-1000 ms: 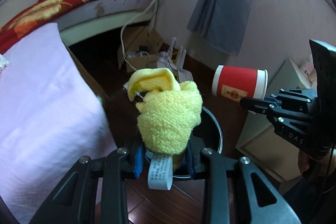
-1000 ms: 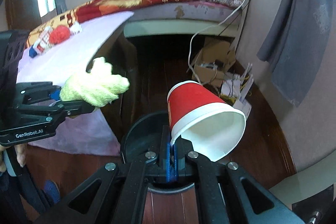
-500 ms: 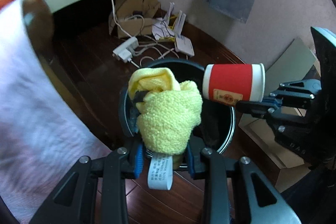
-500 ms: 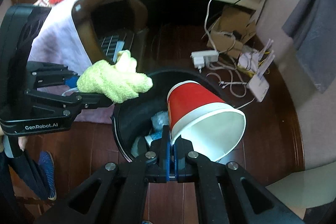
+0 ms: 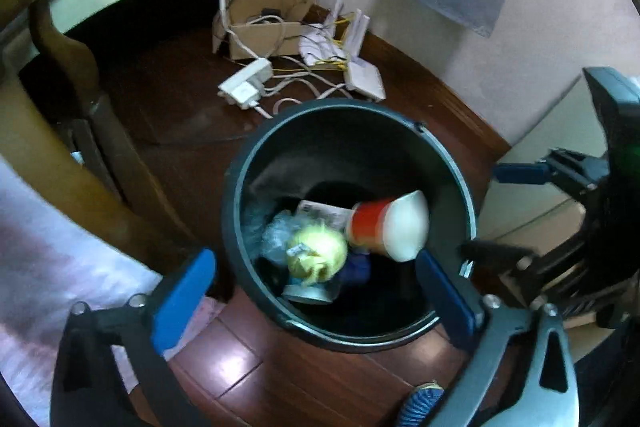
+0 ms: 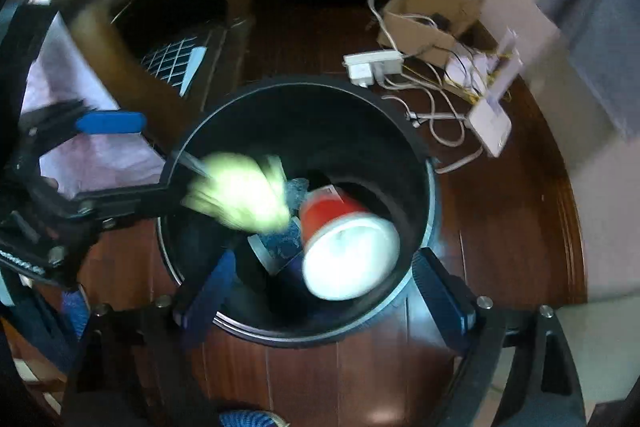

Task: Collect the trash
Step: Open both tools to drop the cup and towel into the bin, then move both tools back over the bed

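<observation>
The left gripper (image 5: 312,291) hangs over the near rim of the black bin (image 5: 448,155), its jaws having just been opening and now spread wide with nothing between the blue pads. The right gripper (image 6: 324,291) is likewise released above the bin, its jaws also just opened, empty, one finger on each side of the bin's near edge.

Both pieces of trash are past the rim. The yellow cloth (image 5: 318,253) sits inside the bin on top of crumpled plastic and paper; in the right wrist view it is a blurred smear, so it may not have settled. The red paper cup (image 5: 386,225) lies on its side just beside the cloth, white mouth toward the bin's near wall, also blurred.

The step in hand reads as the drop itself, with both items let go into the bin. The next move probably calls for lifting both grippers clear of the rim and looking for further rubbish. Beyond the bin, a power strip (image 5: 246,89) and cardboard box (image 5: 264,23) lie on the floor; whether these count as trash cannot be told.
</observation>
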`<state>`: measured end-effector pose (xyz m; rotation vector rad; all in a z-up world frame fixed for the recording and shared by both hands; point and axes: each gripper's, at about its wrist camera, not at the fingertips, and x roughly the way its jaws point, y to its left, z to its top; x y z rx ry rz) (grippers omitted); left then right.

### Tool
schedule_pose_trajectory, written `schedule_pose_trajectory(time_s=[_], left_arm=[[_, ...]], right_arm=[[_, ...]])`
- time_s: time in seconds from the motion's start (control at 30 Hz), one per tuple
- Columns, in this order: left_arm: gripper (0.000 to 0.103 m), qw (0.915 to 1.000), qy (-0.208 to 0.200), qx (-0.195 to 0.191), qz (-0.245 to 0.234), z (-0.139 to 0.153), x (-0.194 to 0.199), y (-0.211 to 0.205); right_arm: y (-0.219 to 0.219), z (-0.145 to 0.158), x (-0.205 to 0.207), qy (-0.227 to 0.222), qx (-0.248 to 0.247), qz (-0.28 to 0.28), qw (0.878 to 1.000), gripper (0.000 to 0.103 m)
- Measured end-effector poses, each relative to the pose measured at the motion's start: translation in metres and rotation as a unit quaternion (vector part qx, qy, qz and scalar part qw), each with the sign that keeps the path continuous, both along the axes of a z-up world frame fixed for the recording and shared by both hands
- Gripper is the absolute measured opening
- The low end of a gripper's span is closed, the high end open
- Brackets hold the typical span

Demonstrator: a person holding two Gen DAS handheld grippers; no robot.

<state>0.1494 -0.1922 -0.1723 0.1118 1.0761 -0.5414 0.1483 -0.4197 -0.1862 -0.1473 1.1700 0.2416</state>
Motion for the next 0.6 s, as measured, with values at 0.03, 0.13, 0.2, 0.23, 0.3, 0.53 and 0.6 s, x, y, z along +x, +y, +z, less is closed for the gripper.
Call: schedule_pose_trajectory(time_s=[0.03,0.13,0.2,0.23,0.3,0.53,0.6], left_arm=[[0.102,1.0000,-0.002,0.001,0.001,0.000,-0.001,0.002],[0.102,0.9998,-0.012,0.015,0.010,0.002,-0.006,0.005],[0.102,0.9995,-0.020,0.020,0.016,0.006,-0.008,0.007],[0.102,0.9994,-0.024,0.019,0.018,0.007,-0.007,0.008],[0.102,0.9992,-0.028,0.019,0.020,0.009,-0.006,0.008],[0.102,0.9979,-0.055,0.017,0.029,0.029,-0.018,0.014],[0.102,0.9970,-0.064,0.015,0.040,0.036,-0.024,0.019]], right_arm=[[-0.003,0.001,0.000,0.000,-0.004,-0.005,1.000,0.092],[-0.008,0.005,-0.003,0.005,-0.018,-0.016,1.000,0.096],[-0.009,0.008,-0.005,0.001,-0.024,-0.020,1.000,0.101],[-0.009,0.009,-0.006,0.001,-0.023,-0.022,0.999,0.101],[-0.006,0.011,-0.009,0.000,-0.027,-0.023,0.999,0.101],[0.002,0.026,-0.014,-0.018,-0.015,-0.023,0.999,0.103],[0.005,0.035,-0.016,-0.026,-0.005,-0.022,0.999,0.103]])
